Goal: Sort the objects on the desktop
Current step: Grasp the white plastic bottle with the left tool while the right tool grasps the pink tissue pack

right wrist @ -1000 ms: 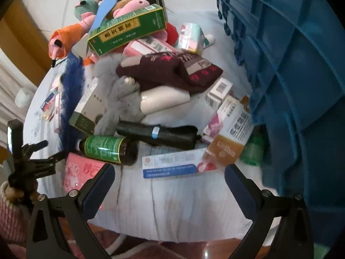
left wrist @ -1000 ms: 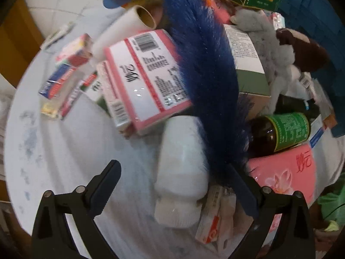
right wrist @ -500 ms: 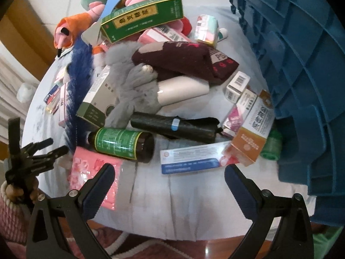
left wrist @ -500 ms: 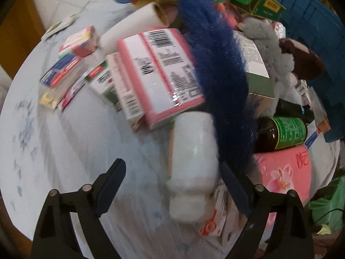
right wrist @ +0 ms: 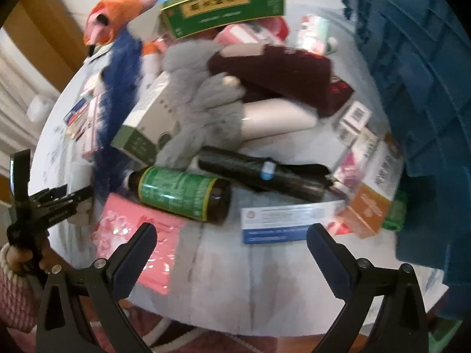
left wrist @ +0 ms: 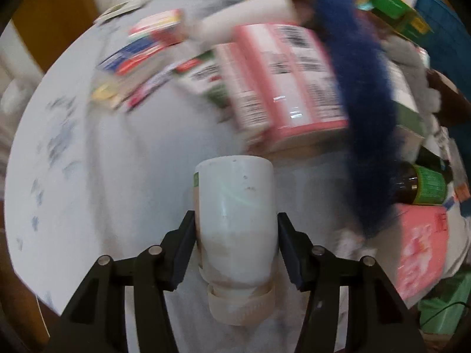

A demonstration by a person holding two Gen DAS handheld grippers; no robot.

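The left gripper (left wrist: 235, 235), spread wide a second ago, has just closed its jaws onto the white plastic bottle (left wrist: 235, 214) between them, while the right gripper (right wrist: 231, 253) stays spread.

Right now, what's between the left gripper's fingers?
A white plastic bottle, cap toward the camera; the left gripper has been closing and its pads touch both sides. Left wrist view.

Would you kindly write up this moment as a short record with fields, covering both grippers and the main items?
left gripper: jaws have just been closing, pads now on either side of the white bottle
white bottle: lying on the table, cap toward the camera
right gripper: jaws open, empty, above the table edge
below right gripper: brown bottle, pink pack, blue-and-white box
crate: blue, at the right
blue feather duster: lying across the pile
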